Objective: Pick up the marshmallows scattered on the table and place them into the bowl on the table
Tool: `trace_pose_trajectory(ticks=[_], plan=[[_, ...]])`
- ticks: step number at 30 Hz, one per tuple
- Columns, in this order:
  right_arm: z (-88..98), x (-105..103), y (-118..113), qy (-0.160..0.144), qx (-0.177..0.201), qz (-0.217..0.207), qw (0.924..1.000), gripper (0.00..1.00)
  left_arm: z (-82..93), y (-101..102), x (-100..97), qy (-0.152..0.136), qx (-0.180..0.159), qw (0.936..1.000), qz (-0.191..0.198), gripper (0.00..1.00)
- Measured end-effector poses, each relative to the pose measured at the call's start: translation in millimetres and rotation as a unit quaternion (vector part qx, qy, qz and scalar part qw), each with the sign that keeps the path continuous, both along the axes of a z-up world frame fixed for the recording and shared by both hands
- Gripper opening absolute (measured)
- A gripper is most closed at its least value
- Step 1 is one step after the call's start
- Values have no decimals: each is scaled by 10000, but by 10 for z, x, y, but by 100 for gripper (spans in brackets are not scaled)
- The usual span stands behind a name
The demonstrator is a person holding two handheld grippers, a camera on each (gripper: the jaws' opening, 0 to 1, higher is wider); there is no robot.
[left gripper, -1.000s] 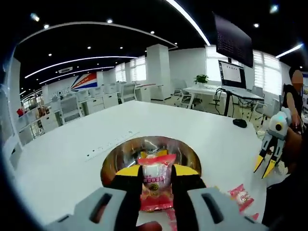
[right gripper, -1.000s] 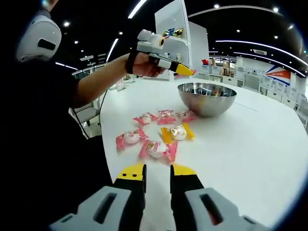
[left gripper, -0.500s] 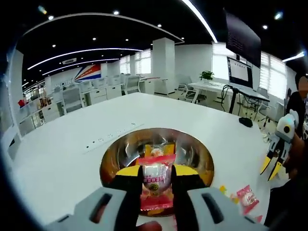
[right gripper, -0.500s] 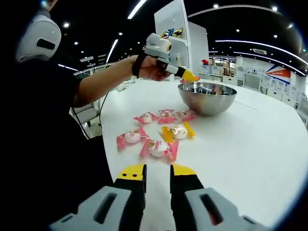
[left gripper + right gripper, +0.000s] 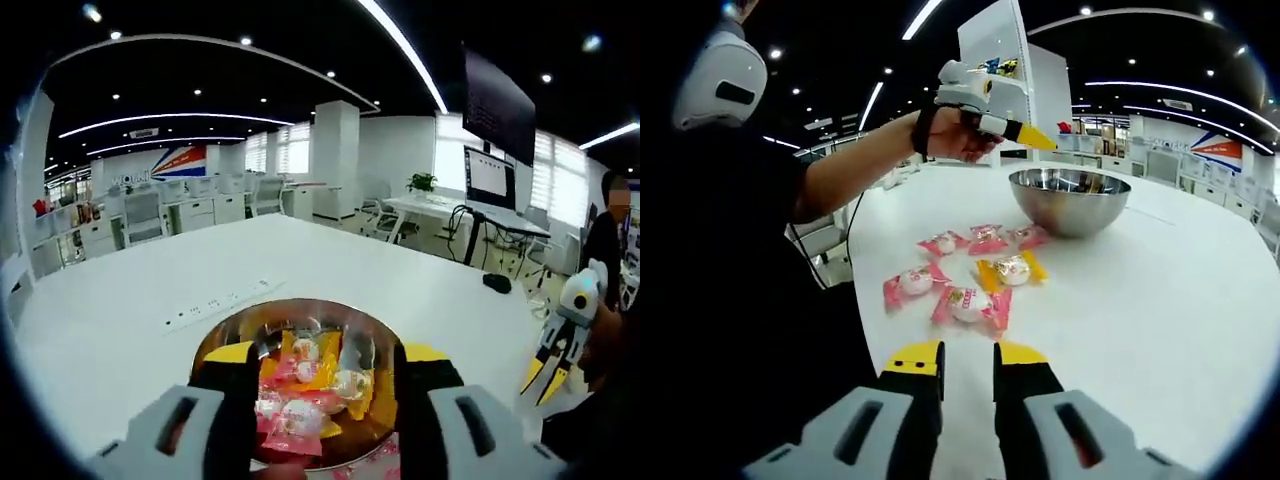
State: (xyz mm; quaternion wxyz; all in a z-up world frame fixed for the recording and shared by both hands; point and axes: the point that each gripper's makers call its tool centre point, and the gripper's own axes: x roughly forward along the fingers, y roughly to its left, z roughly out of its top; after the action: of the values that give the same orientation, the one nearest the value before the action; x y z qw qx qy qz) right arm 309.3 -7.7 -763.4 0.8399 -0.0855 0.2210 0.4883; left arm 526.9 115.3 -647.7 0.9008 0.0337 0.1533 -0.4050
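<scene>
Since a moment ago the left tongs have sprung wide, dropping their pink-wrapped marshmallow into the shiny steel bowl, so next the narrow, empty right tongs should take the nearest pink packet on the white counter.

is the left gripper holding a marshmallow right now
No, the left gripper is open and empty above the bowl.
</scene>
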Motion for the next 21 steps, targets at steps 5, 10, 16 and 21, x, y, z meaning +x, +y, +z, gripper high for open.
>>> trace_pose_trajectory(ticks=[5,10,16,21], plan=[[10,13,36,-15,-18,46,10000,20,-37,49,-73,-88,215,9997,48,52],[46,13,75,-59,-13,92,9999,20,-98,108,-134,-89,334,9994,80,50],[58,-8,59,-73,-59,67,9999,20,-108,174,-238,-97,355,9993,109,49],[76,-8,71,-99,-83,70,9999,20,-95,267,-408,-168,405,9990,115,48]])
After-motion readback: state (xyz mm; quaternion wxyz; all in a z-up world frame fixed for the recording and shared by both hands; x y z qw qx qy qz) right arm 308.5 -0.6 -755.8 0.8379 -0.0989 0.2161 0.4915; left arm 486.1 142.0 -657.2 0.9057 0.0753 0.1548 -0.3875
